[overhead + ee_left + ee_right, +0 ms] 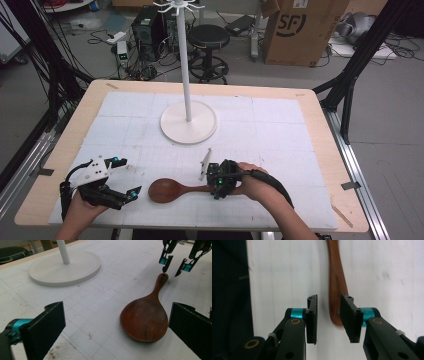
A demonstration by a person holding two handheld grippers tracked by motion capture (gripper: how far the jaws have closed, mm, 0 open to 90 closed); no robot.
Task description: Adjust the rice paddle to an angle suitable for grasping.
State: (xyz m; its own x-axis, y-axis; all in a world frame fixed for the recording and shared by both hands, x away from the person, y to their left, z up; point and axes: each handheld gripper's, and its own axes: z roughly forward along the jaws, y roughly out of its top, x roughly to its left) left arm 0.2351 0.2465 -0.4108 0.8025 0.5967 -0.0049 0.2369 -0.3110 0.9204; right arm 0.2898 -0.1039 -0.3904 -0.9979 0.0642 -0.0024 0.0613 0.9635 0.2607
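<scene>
1. The wooden spoon lies flat on the counter, bowl toward the left gripper and handle running toward the right gripper.
2. The right gripper's fingers are parted with a gap, and the handle tip sits between them, close against the right-hand finger. That view is blurred, so contact there cannot be ruled out, but it looks released, not clamped.
3. The left gripper's fingers stand wide apart and grasp nothing; the spoon's bowl lies just ahead of them, nearer the right-hand finger.
4. Risk: closing on only the last bit of the handle gives a shallow hold, so the heavy bowl could swing the spoon down or let it slip out.
5. Risk: an off-centre closing could push the handle sideways and skate the spoon across the mat.
6. The white stand rises beyond both sets of fingers, well apart, and nothing blocks the spoon.
</scene>
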